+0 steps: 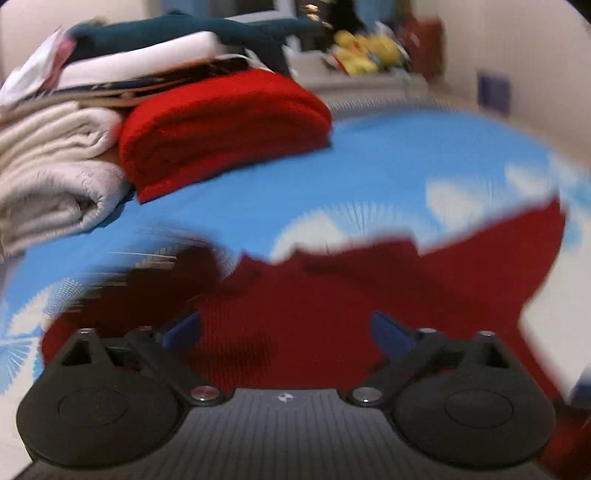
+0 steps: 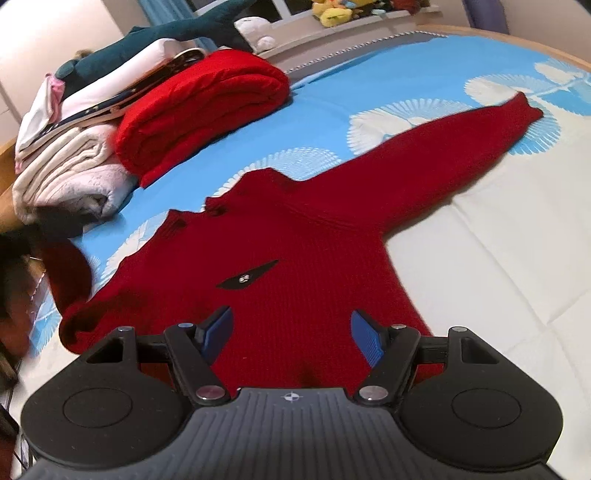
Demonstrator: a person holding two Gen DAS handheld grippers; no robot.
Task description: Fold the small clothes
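Dark red sweater fills the middle of the right wrist view, lying flat on a blue and white bedspread with its front up and a small dark badge on the chest. One sleeve stretches toward the upper right of the frame, its cuff resting on a white fan pattern. The other sleeve is bunched at the lower left edge of the frame.

Right claw sits at the bottom centre of that view, over the hem of the sweater; its blue pads stand apart with only cloth below them, nothing pinched.

In the left wrist view the picture is smeared. Left claw is at the bottom centre, jaws spread wide, over the same sweater, and grips nothing.

A bright red folded blanket lies in the upper left of the right view, just beside a stack of white folded towels and other folded cloth. A teal plush toy lies across the top of that stack. Yellow plush toys sit on a ledge at the top of the frame.
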